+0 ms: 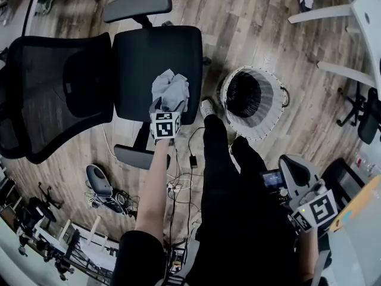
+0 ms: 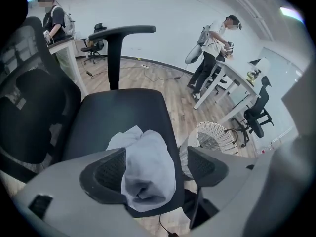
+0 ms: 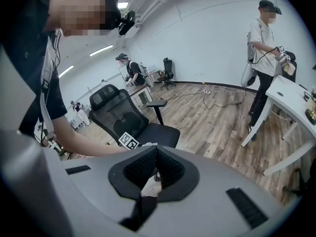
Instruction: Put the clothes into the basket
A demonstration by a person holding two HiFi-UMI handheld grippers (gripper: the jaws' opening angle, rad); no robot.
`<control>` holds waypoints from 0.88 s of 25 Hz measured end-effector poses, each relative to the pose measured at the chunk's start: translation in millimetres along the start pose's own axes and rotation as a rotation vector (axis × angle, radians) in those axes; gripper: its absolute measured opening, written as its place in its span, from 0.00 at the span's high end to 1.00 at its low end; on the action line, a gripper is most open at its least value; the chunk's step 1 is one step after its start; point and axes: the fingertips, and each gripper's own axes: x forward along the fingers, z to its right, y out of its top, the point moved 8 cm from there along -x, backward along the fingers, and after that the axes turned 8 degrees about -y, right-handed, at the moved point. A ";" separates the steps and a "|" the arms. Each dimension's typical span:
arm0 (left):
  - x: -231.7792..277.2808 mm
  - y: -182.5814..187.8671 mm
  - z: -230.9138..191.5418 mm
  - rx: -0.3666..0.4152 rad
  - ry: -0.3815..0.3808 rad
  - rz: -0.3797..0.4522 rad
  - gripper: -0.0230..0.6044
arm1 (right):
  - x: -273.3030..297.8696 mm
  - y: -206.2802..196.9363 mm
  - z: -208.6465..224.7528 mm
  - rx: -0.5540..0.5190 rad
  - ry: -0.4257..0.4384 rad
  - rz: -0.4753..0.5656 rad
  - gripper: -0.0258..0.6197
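Observation:
A crumpled pale grey garment [image 1: 171, 90] lies at the front edge of the black office chair's seat [image 1: 143, 64]. My left gripper [image 1: 166, 115] reaches down over it. In the left gripper view the garment [image 2: 148, 169] sits between the wide-apart jaws of the left gripper [image 2: 155, 156]; the left pad [image 2: 109, 174] is beside the cloth and the right pad [image 2: 202, 166] is apart from it. The white wicker basket [image 1: 254, 102] stands on the floor right of the chair, its dark inside showing nothing. My right gripper [image 3: 155, 151] hangs low at the right [image 1: 296, 168], shut and empty.
The chair's mesh back [image 1: 56, 94] and armrests [image 1: 138, 6] surround the seat. Cables and a power brick [image 1: 193, 160] lie on the wooden floor near my dark-trousered legs [image 1: 229, 177]. White desks [image 1: 351, 16], another chair [image 2: 256, 112] and other people [image 2: 212, 48] stand farther off.

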 end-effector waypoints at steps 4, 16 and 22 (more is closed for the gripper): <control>16.3 -14.2 -11.6 -0.015 0.058 -0.043 0.30 | 3.1 -5.9 3.3 0.017 -0.007 -0.023 0.94; 69.3 -39.7 -46.8 -0.008 0.081 -0.169 0.15 | 19.9 -20.6 2.4 0.046 -0.006 -0.080 0.94; 84.2 -46.0 -53.2 -0.041 0.079 -0.170 0.15 | 22.7 -27.6 -3.2 0.083 -0.002 -0.065 0.94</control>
